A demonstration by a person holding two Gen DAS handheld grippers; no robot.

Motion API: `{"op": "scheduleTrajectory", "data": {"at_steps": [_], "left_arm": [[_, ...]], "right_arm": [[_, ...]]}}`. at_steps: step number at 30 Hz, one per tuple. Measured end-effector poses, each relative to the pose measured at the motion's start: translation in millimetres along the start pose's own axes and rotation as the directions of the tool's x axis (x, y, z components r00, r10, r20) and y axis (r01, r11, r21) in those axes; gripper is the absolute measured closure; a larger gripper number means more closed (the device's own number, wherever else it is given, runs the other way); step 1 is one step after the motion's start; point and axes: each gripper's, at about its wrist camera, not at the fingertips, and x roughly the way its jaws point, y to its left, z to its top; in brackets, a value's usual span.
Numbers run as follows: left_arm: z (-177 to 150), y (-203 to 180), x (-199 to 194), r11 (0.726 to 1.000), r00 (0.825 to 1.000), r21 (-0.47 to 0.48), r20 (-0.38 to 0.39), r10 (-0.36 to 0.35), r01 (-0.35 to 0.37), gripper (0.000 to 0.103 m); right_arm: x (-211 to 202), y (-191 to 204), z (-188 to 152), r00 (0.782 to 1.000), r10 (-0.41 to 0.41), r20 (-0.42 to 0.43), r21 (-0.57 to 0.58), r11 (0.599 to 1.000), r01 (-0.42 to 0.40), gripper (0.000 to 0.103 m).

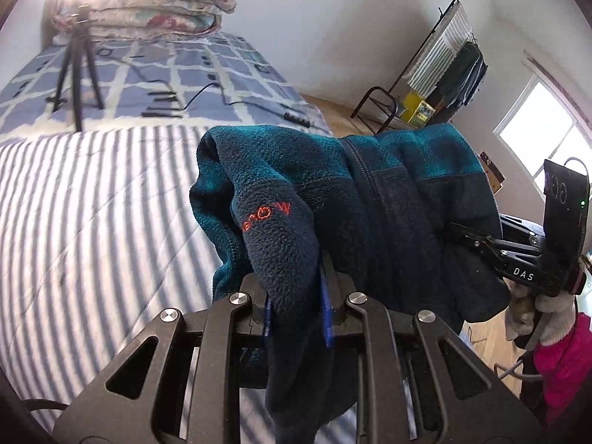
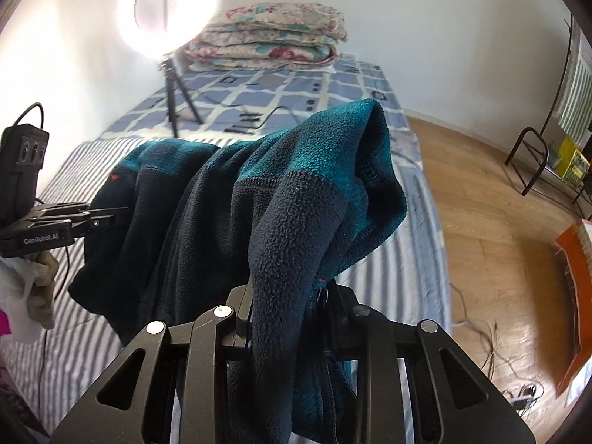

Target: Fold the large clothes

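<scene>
A fleece jacket (image 1: 388,199), navy with teal shoulders and a small orange logo, hangs in the air over the striped bedspread (image 1: 92,222). My left gripper (image 1: 296,281) is shut on one bunched edge of it, and the cloth covers its fingertips. My right gripper (image 2: 292,288) is shut on another edge, near the zip. The jacket (image 2: 259,192) sags between the two. In the left wrist view the right gripper (image 1: 458,229) bites into the fleece from the right. In the right wrist view the left gripper (image 2: 118,218) clamps it from the left.
A tripod (image 1: 74,70) with a ring light (image 2: 166,3), cables and a folded floral quilt (image 2: 273,37) sit at the bed's far end. To the right are wooden floor (image 2: 499,222), a clothes rack (image 1: 444,59) and a window (image 1: 544,125). A gloved hand (image 1: 529,310) and a pink sleeve (image 1: 566,362) show.
</scene>
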Motion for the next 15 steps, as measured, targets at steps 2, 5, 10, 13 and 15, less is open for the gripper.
{"op": "scheduleTrajectory", "data": {"at_steps": [2,5,10,13,15], "left_arm": [[14.8,-0.1,15.5,1.000,1.000,0.001,0.009,-0.006,0.006,0.085],[37.6,-1.5,38.5,1.000,1.000,0.012,0.018,-0.011,0.010,0.085],[75.3,-2.8,75.5,1.000,0.999,0.015,0.036,-0.011,0.011,0.085],[95.2,-5.0,97.8,1.000,0.999,0.015,0.047,-0.006,0.005,0.086],[105.9,-5.6,112.8,1.000,0.999,0.018,0.051,0.005,-0.006,0.086]], "right_arm": [[6.5,-14.5,9.4,1.000,0.001,0.011,0.017,1.000,-0.002,0.078],[18.3,-36.5,26.4,1.000,-0.003,0.028,0.034,0.999,0.002,0.078],[39.5,-68.5,57.2,0.999,-0.009,0.054,0.030,1.000,0.007,0.078],[56.6,-87.9,72.0,0.998,-0.014,0.059,0.029,1.000,0.013,0.078],[66.5,-99.1,79.4,0.998,-0.020,0.063,0.027,0.999,0.018,0.078]]}}
